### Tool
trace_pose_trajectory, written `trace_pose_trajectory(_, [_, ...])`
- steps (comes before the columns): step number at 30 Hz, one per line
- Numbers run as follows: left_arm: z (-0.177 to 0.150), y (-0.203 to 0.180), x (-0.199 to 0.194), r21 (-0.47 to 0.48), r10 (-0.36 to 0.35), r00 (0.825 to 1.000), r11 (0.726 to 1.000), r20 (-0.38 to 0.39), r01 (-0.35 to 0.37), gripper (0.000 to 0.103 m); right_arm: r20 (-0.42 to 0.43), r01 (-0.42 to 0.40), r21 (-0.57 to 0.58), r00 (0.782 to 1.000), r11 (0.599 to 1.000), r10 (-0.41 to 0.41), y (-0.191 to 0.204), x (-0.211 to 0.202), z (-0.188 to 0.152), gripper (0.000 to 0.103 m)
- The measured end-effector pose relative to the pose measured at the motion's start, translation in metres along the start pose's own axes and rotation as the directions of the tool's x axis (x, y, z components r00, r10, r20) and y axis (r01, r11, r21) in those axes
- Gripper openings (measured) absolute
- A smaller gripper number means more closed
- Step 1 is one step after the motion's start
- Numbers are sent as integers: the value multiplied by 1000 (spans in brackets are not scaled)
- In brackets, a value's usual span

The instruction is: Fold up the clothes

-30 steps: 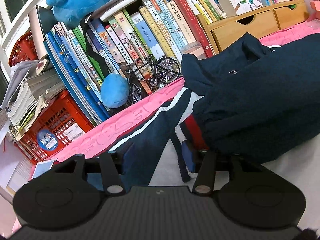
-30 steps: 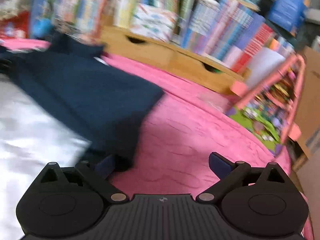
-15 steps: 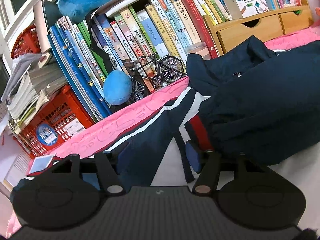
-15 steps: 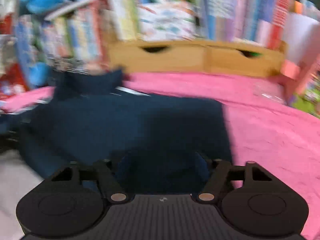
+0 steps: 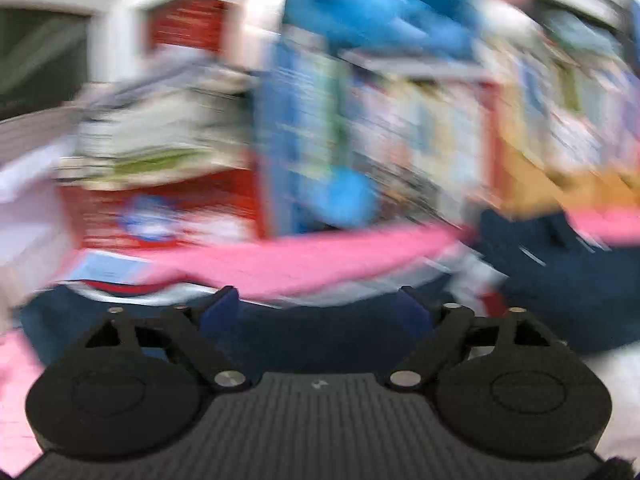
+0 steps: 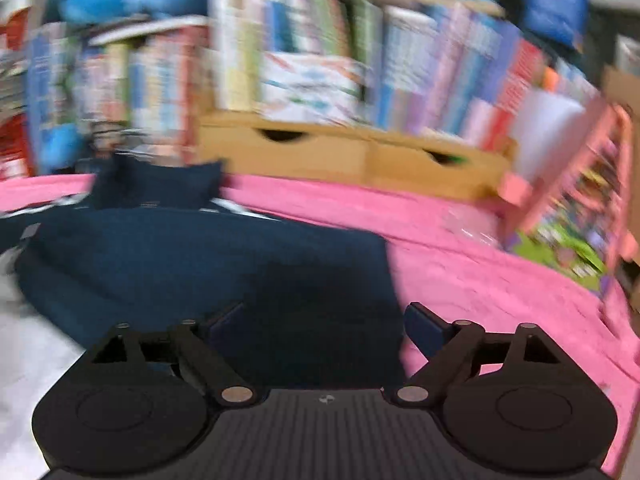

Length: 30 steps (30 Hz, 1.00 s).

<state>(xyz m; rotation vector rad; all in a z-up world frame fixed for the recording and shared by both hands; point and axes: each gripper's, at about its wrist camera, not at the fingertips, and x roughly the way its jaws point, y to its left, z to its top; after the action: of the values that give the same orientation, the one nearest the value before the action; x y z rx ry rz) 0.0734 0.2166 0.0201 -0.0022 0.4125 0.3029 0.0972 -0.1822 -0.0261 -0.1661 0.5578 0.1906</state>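
Two grippers show, each wide apart over a dark navy jacket spread on a pink cloth. Both views are smeared with blur.

Left wrist view, from the left: a red crate stands at the back with a stack of papers on top of it. Next to it come upright books, with a blue plush toy lying above them and a smaller blue ball-like toy at their foot. The pink cloth runs across the middle. The navy jacket lies in front of it, a sleeve with white and red trim stretching leftward and the bulk heaped at the right. The left gripper has its jaws opening; navy fabric lies between and beneath the fingers, and the pads do not press on it.

Right wrist view, from the left: the jacket covers the left and centre, its collar up near the books. A wooden drawer box sits behind on the pink cloth, and a pink rack stands at the far right. The right gripper has its jaws opening, straddling the jacket's right edge: the left finger is over the fabric, the right finger over bare cloth, neither pinching.
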Motion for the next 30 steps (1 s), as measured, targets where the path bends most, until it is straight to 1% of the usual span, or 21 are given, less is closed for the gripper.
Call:
trace_pose_trajectory(1, [2, 23, 6, -49, 72, 997, 996, -12, -73, 91, 19, -33, -29, 999, 999, 34, 11, -3, -4, 92])
trace_pose_trajectory(3, [2, 73, 24, -164, 208, 976, 962, -66, -216, 90, 41, -92, -93, 995, 991, 96, 35, -4, -10, 92])
trace_pose_trajectory(6, [-5, 123, 56, -280, 312, 935, 894, -170, -350, 86, 40, -170, -186, 983, 968, 181, 67, 0, -20, 93])
trace_pose_trajectory(9, [-12, 146, 84, -346, 364, 893, 828, -265, -441, 82, 8, -204, -260, 977, 944, 214, 92, 4, -28, 93])
trace_pose_trajectory(11, [-16, 158, 93, -397, 380, 878, 787, -291, -472, 82, 8, -189, -320, 979, 928, 202, 105, 4, -33, 93])
trace_pose_trajectory(12, [-18, 163, 98, -414, 389, 869, 768, -305, -489, 86, 6, -186, -329, 980, 926, 200, 108, 4, -34, 93])
trace_pose_trajectory(13, [-20, 168, 102, -432, 397, 861, 748, -319, -505, 90, 4, -188, -322, 980, 928, 200, 107, 5, -33, 93])
trace_pose_trajectory(15, [-24, 180, 111, -468, 400, 848, 709, -348, -527, 89, -1, -192, -306, 980, 932, 201, 106, 7, -32, 93])
trace_pose_trajectory(16, [-26, 185, 115, -490, 395, 853, 700, -342, -520, 84, -4, -194, -298, 979, 935, 202, 105, 7, -31, 93])
trace_pose_trajectory(17, [-29, 189, 117, -509, 397, 860, 694, -319, -509, 65, -8, -196, -288, 979, 937, 202, 105, 8, -31, 93])
trace_pose_trajectory(18, [-30, 191, 119, -517, 396, 865, 694, -307, -501, 25, -14, -199, -276, 979, 941, 203, 104, 10, -30, 93])
trace_pose_trajectory(19, [-32, 192, 120, -516, 393, 868, 698, -303, -496, 16, -18, -200, -267, 979, 943, 203, 103, 10, -30, 93])
trace_pose_trajectory(21, [-31, 191, 118, -532, 379, 879, 700, -290, -477, 8, -20, -199, -264, 979, 944, 201, 100, 10, -31, 93])
trace_pose_trajectory(22, [-28, 188, 114, -544, 370, 889, 704, -268, -457, 4, -22, -199, -264, 980, 944, 200, 100, 9, -32, 93])
trace_pose_trajectory(23, [-24, 185, 108, -557, 361, 903, 711, -235, -429, 3, -24, -200, -262, 979, 944, 201, 99, 9, -32, 93])
trace_pose_trajectory(24, [-16, 177, 100, -555, 348, 919, 735, -186, -391, 3, -25, -202, -258, 979, 945, 203, 98, 9, -33, 93])
trace_pose_trajectory(25, [-7, 166, 90, -539, 331, 935, 769, -126, -344, 3, -27, -204, -252, 979, 946, 204, 97, 9, -33, 93])
trace_pose_trajectory(27, [15, 128, 66, -439, 256, 967, 870, 12, -225, 3, -30, -206, -241, 978, 949, 205, 95, 10, -32, 93])
trace_pose_trajectory(28, [22, 104, 54, -364, 185, 981, 919, 62, -150, 3, -31, -204, -237, 979, 950, 202, 95, 10, -32, 93])
trace_pose_trajectory(29, [28, 79, 40, -274, 97, 990, 959, 101, -66, 3, -31, -201, -234, 979, 951, 200, 95, 10, -32, 93])
trace_pose_trajectory(30, [29, 55, 30, -202, 18, 995, 979, 99, 2, 4, -33, -200, -233, 980, 952, 198, 95, 10, -32, 93])
